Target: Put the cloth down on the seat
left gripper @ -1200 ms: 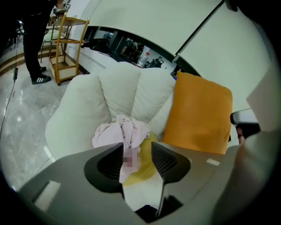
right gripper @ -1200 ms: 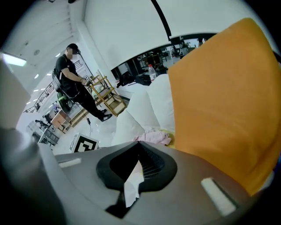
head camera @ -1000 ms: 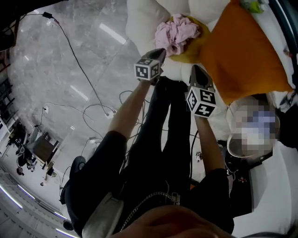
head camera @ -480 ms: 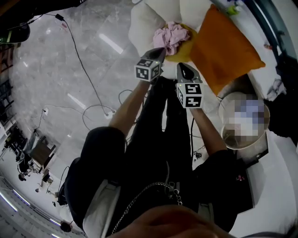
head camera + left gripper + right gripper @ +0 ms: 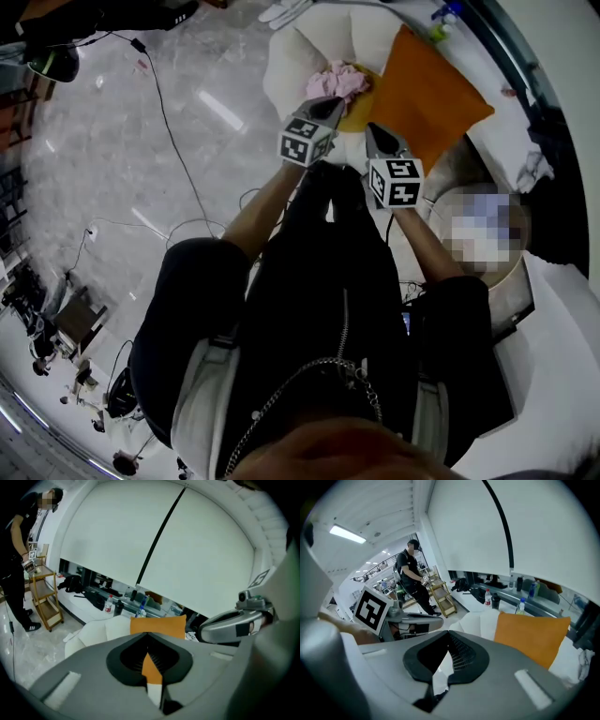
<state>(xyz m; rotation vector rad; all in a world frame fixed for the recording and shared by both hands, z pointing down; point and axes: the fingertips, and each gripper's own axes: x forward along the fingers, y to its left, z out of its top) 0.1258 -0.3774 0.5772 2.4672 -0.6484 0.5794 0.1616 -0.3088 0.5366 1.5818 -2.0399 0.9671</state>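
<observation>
Pink cloth [image 5: 337, 81] on white seat [image 5: 286, 66], beside orange cushion [image 5: 427, 94] — left gripper [image 5: 335, 106], right gripper [image 5: 374, 133] both closed, empty

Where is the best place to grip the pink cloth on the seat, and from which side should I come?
Probably pinch a raised fold on top of the pink cloth, coming from above: it lies crumpled in a heap, and the orange cushion stands close on its right.

Glossy grey marble floor [image 5: 84, 169], white roller blinds [image 5: 112, 536] above.
</observation>
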